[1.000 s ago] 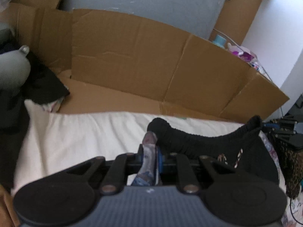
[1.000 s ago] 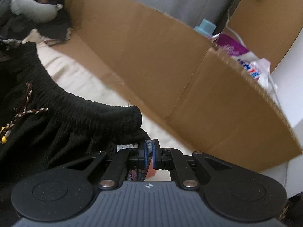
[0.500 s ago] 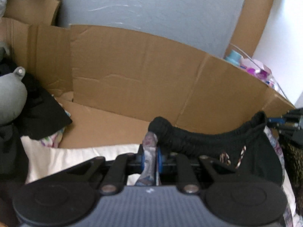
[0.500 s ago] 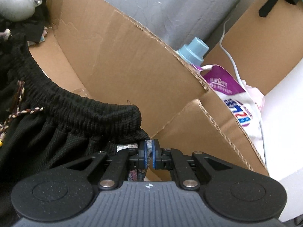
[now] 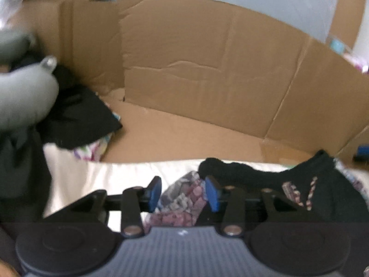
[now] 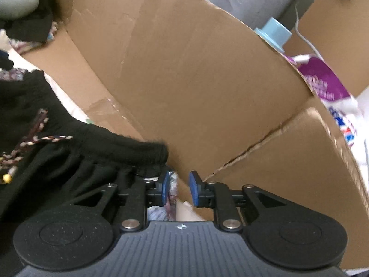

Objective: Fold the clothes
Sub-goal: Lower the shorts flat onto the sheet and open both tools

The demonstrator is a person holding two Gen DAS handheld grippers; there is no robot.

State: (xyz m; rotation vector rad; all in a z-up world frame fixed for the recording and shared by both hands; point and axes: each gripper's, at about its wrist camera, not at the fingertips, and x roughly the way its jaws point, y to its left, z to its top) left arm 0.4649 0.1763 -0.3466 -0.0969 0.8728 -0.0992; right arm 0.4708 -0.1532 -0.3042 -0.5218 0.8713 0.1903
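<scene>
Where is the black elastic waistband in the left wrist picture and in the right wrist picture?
Left wrist: the black waistband runs lower right, just beyond the right pad.
Right wrist: the waistband crosses lower left, ending above the left pad.
Shared landmark: the braided drawstring beneath it.

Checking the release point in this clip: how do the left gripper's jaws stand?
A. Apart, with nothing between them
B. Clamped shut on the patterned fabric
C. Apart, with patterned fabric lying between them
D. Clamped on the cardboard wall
C: in the left wrist view the left gripper has just been opening, its blue pads apart with the patterned fabric bunched loosely between them.
</scene>
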